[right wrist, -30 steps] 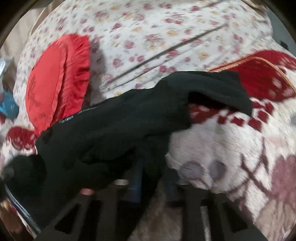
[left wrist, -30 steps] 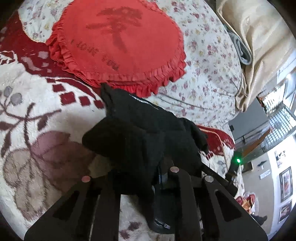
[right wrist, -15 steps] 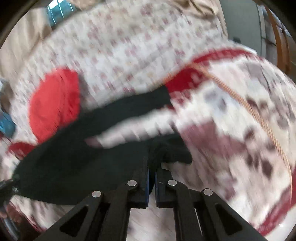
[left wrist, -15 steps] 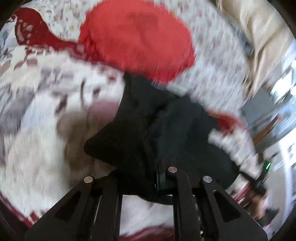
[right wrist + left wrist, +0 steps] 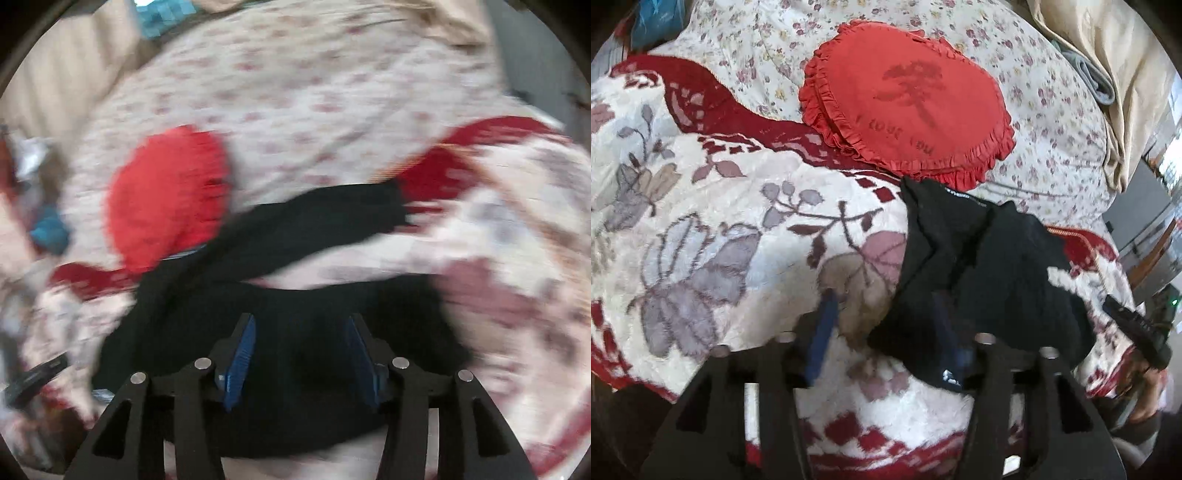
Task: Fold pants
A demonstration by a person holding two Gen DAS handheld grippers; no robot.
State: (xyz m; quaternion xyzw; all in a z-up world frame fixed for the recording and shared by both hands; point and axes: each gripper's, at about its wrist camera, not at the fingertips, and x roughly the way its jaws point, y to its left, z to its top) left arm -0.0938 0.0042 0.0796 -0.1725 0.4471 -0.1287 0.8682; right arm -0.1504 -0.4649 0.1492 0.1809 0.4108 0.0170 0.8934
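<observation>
The black pants (image 5: 982,266) lie bunched on the flowered blanket (image 5: 713,236), just below a red heart pillow (image 5: 908,103). My left gripper (image 5: 886,328) hovers at their near left corner with its jaws opening. Its left pad (image 5: 823,332) is over bare blanket, and the cloth's edge drapes against the right finger without being pinched. In the blurred right wrist view the pants (image 5: 295,251) spread under my right gripper (image 5: 301,350). Its jaws are opening too, with black cloth showing between the blue pads (image 5: 242,354) but not pressed. The right gripper (image 5: 1134,332) also shows at the left view's right edge.
A floral sheet (image 5: 1034,74) covers the bed beyond the pillow (image 5: 166,195). Beige fabric (image 5: 1108,74) hangs at the far right, with a room and railing past it. A hand (image 5: 1145,373) holds the right gripper. Something blue (image 5: 48,232) lies at the left.
Both grippers were shut on the pants; now both have their jaws apart and the cloth rests on the blanket. Both views have pulled back, showing more of the bed.
</observation>
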